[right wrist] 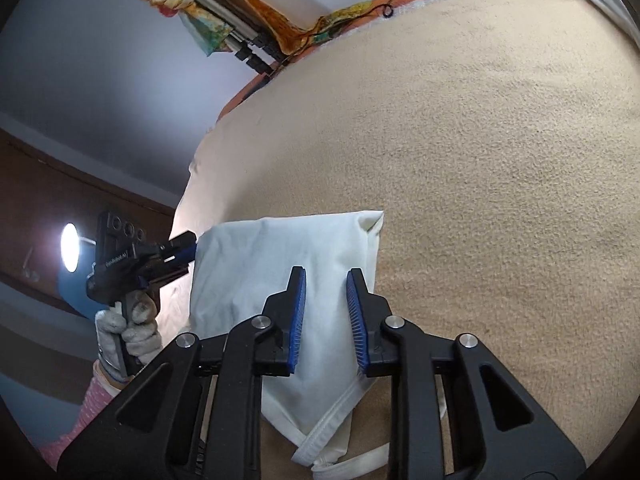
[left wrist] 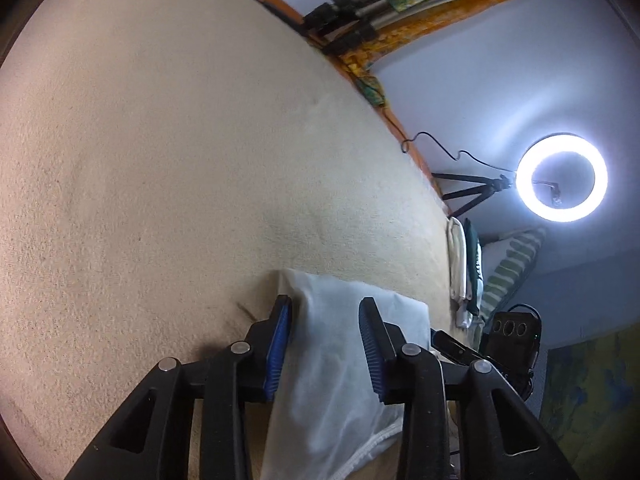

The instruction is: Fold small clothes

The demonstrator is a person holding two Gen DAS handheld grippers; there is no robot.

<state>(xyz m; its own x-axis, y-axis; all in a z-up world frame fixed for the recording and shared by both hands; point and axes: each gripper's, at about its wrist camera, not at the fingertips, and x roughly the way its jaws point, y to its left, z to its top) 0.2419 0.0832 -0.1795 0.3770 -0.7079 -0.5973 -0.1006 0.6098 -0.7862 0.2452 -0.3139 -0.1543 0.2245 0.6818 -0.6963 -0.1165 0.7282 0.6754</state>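
Note:
A small white garment [left wrist: 332, 360] lies folded flat on the beige blanket [left wrist: 160, 160], its banded hem toward me. My left gripper [left wrist: 324, 312] stands over its near left part, jaws apart, with the cloth lying between the blue pads [left wrist: 278, 344] and not pinched. In the right wrist view the same garment [right wrist: 260, 272] sits under my right gripper [right wrist: 326, 280], whose pads also stand apart above the cloth. The left gripper [right wrist: 176, 256], held by a gloved hand [right wrist: 128, 328], reaches the garment's left edge there. The right gripper [left wrist: 452, 348] shows at the garment's right edge.
A lit ring light [left wrist: 562, 178] on a small tripod stands past the blanket's edge. Folded clothes [left wrist: 460, 272] and a striped pillow [left wrist: 508, 272] lie near it. Bundled tripod legs [left wrist: 352, 12] and a colourful cloth rest along the far edge.

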